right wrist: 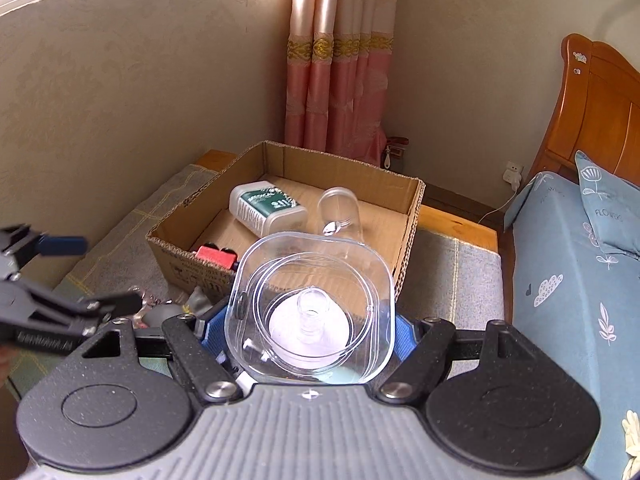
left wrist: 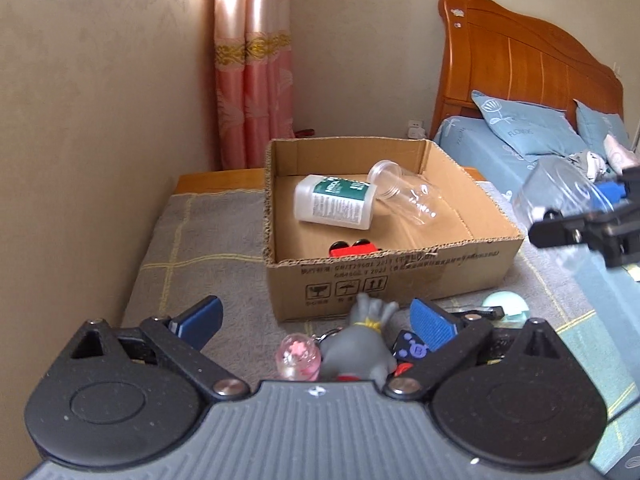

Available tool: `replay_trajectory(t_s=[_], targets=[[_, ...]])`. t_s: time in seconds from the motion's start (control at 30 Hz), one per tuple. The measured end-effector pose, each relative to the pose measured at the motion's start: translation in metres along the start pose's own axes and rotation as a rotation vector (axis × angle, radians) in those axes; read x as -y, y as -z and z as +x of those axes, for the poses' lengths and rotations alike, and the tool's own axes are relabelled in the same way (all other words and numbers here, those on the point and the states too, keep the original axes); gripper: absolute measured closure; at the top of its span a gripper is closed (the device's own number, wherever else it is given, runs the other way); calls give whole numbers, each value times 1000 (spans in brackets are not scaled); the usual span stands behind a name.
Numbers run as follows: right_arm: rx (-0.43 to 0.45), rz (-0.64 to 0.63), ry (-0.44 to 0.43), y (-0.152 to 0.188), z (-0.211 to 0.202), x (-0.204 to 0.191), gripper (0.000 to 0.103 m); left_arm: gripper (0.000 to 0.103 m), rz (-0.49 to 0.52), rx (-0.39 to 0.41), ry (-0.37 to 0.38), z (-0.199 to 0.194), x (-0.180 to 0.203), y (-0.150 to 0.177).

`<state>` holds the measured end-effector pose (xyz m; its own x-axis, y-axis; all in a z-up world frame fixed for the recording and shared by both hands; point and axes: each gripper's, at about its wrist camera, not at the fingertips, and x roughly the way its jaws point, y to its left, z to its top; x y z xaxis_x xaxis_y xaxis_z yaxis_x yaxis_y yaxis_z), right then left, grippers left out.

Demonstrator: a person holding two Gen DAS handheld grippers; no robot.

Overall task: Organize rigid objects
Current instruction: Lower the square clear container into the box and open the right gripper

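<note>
An open cardboard box (left wrist: 392,280) (right wrist: 192,264) stands on a grey checked blanket. Inside lie a white bottle with a green label (left wrist: 334,202) (right wrist: 266,208), a clear cup (left wrist: 404,192) (right wrist: 340,212) and a red toy car (left wrist: 354,248) (right wrist: 216,256). My left gripper (left wrist: 316,312) is open in front of the box, over a grey toy figure (left wrist: 360,344) and a pink keychain ball (left wrist: 298,358); its pads touch neither. My right gripper (right wrist: 308,320) is shut on a clear square plastic container (right wrist: 312,304) (left wrist: 560,192), held in the air to the right of the box.
A small black item with purple buttons (left wrist: 408,346) and a mint round piece (left wrist: 506,304) lie by the toy. A bed with blue bedding (right wrist: 568,280) and wooden headboard (left wrist: 520,56) lies to the right. Beige wall (left wrist: 100,120) stands left, pink curtain (right wrist: 336,80) behind.
</note>
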<state>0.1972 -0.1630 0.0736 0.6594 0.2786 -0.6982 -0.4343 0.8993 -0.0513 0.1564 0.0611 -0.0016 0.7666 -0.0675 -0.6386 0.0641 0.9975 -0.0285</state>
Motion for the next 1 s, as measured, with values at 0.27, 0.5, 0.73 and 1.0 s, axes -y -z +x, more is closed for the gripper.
replay_trajectory(t_s=[0.27,0.5,0.73,1.0], targets=[[-11,0,16,-33,25,7,22,3,-54,-3,7,-15,-6,17],[-27,-11,45,-56,58,4,22,3,-74,7,-22,-20,-17,18],[-35,26,33,-49,65,7,0,3,-87,9,-13,-19,-22,19],[-46,53,38,-34,54,6,0,3,-88,-4,-9,-17,-23,23]])
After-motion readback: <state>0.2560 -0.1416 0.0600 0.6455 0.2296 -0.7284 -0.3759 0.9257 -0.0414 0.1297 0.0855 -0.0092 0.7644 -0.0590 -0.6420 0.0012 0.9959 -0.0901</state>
